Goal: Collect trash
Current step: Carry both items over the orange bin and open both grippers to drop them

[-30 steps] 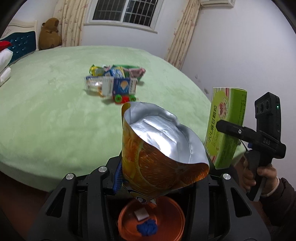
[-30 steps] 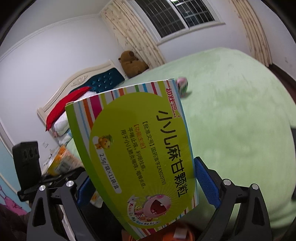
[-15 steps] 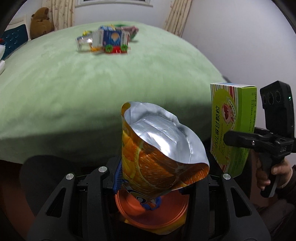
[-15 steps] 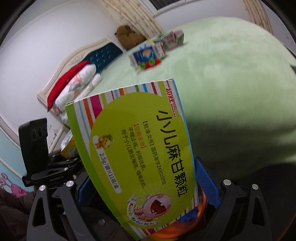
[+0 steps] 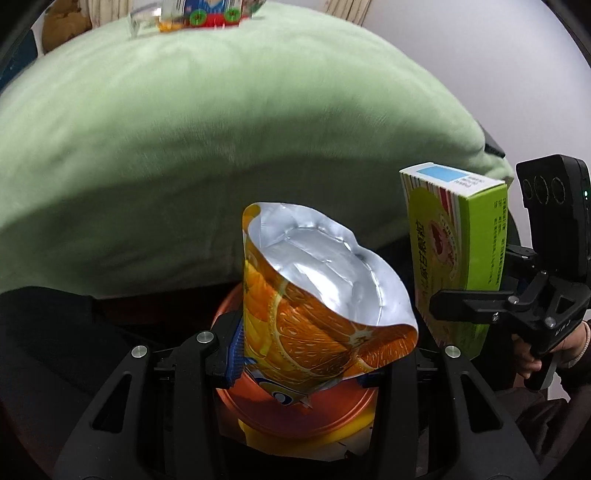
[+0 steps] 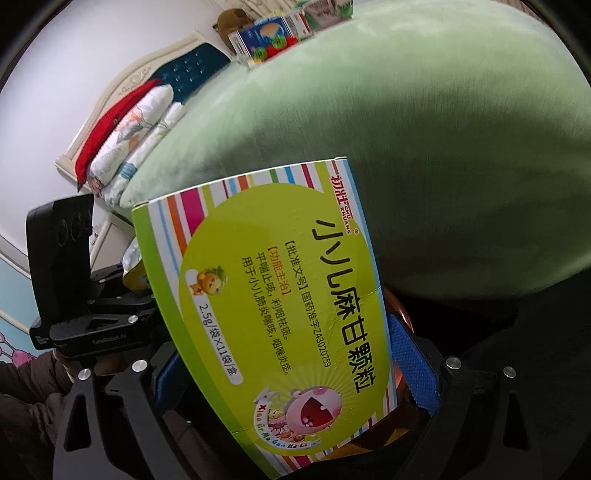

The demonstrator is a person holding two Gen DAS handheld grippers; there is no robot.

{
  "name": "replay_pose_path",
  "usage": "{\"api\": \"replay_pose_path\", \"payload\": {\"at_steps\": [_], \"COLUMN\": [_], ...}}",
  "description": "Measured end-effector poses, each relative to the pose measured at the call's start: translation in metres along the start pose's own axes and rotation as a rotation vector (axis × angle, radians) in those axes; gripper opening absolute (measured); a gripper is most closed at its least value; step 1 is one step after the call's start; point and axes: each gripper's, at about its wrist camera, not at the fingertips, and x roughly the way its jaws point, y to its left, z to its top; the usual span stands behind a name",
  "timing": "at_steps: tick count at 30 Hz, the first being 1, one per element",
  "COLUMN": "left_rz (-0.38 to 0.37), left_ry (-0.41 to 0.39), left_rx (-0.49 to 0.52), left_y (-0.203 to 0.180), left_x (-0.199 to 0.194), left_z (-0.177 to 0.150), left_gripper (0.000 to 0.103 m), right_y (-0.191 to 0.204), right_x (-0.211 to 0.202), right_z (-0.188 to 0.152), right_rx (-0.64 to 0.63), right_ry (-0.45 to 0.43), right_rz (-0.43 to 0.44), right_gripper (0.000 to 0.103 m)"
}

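Note:
My left gripper (image 5: 306, 354) is shut on an open orange-print foil pouch (image 5: 317, 317) and holds it right above an orange bin (image 5: 295, 410) on the floor. My right gripper (image 6: 295, 365) is shut on a green medicine box (image 6: 273, 310) with striped edges; the box also shows in the left wrist view (image 5: 458, 266), held upright beside the pouch. The orange bin's rim (image 6: 400, 314) shows just behind the box. More trash packets (image 5: 195, 13) lie far back on the green bed; they also show in the right wrist view (image 6: 280, 33).
The green bed (image 5: 221, 129) rises in front of both grippers, its edge overhanging the bin. A headboard and stacked pillows (image 6: 125, 136) are at the far left. A white wall (image 5: 461, 55) stands to the right. The floor under the bed edge is dark.
Both grippers have dropped below the bed's edge with their loads. The orange bin has come closer under the pouch, and the bed now fills the upper view.

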Motion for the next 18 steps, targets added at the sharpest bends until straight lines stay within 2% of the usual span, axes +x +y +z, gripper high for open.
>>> {"api": "replay_pose_path", "payload": {"at_steps": [18], "left_rz": [-0.048], "left_ry": [0.206], "left_rx": [-0.102], "left_y": [0.023], "left_x": [0.065], "left_z": [0.01], "left_gripper": [0.043], "right_y": [-0.007], "right_x": [0.063], "right_z": [-0.001], "right_rx": [0.036], "right_ry": [0.189], "right_rz": [-0.032], "right_gripper": [0.093]}}
